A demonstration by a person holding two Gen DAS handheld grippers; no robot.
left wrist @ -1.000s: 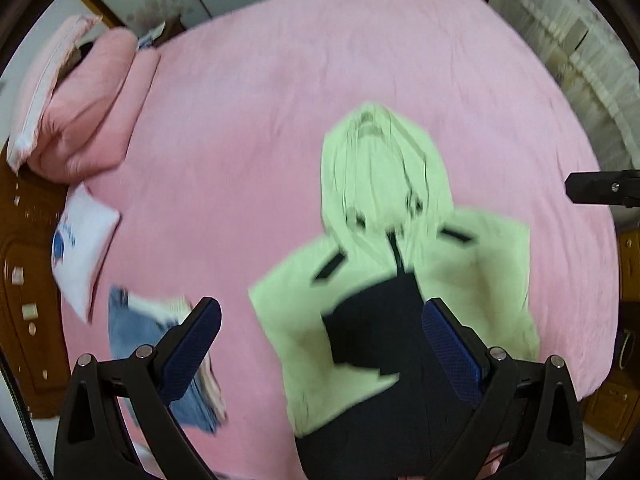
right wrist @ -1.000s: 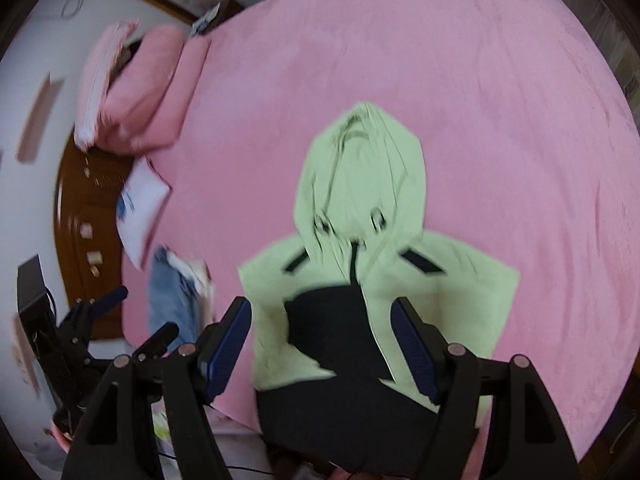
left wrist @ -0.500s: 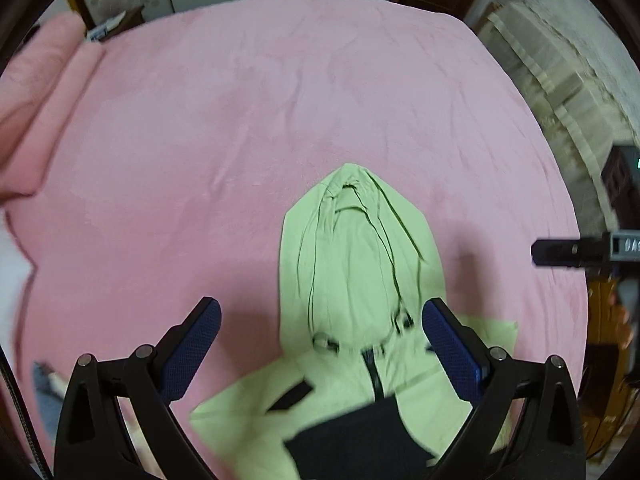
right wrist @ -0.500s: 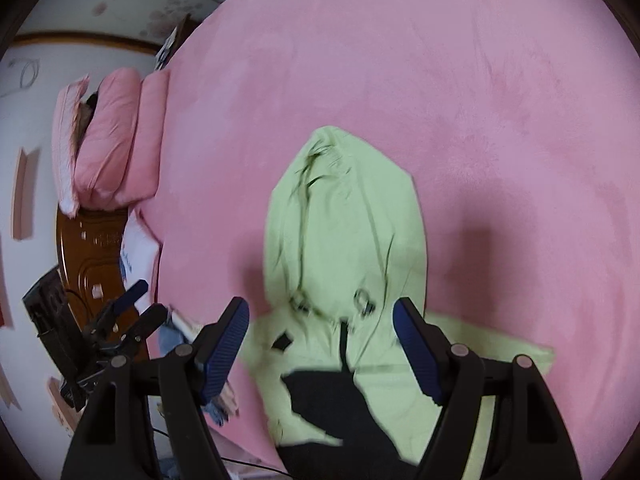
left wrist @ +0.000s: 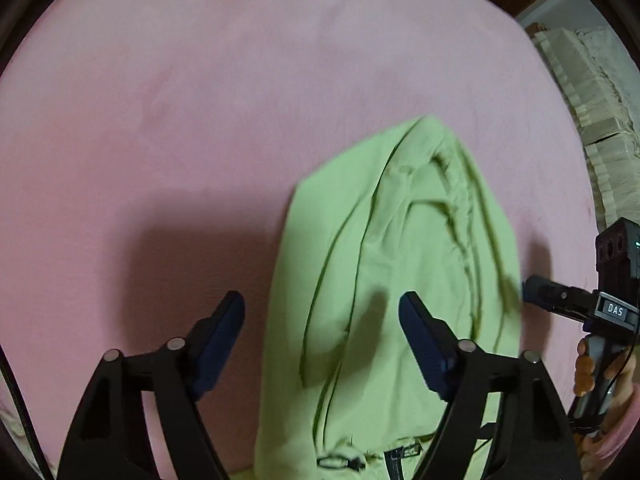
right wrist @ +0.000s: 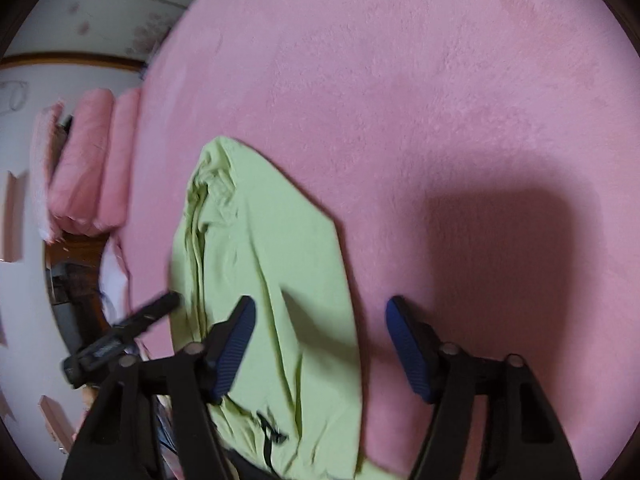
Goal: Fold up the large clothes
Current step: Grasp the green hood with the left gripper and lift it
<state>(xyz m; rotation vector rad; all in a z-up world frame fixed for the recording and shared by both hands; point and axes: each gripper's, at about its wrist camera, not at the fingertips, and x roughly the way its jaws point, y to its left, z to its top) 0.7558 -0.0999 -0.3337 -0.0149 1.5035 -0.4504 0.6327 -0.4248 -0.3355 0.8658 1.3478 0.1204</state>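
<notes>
1. So, a light green hoodie (left wrist: 384, 280) lies flat on a big pink bed (left wrist: 200, 120). Only its hood part shows well, w/ the pointy top facing away from the cameras.
2. Left tongs (left wrist: 322, 344) are wide open & hold nothing. Left finger is over the pink bed, right finger (left wrist: 424, 344) is over the green hood. Can't tell if they touch the cloth.
3. Right tongs (right wrist: 320, 348) are wide open too, nothing in them. Left finger (right wrist: 234, 344) is over the hood, right finger is over the pink bed, just past the hood's edge.
4. Hood has long folds & a bunched seam near its top. A zipper (left wrist: 394, 460) & cord ends show at the bottom of the left view.
5. A dark shadow (right wrist: 500, 248) falls on the bed beside the hood.
6. Pink pillows (right wrist: 88, 164) are stacked at the far left in the right view, well apart from the hoodie.
7. Pics are a bit blurry.
</notes>
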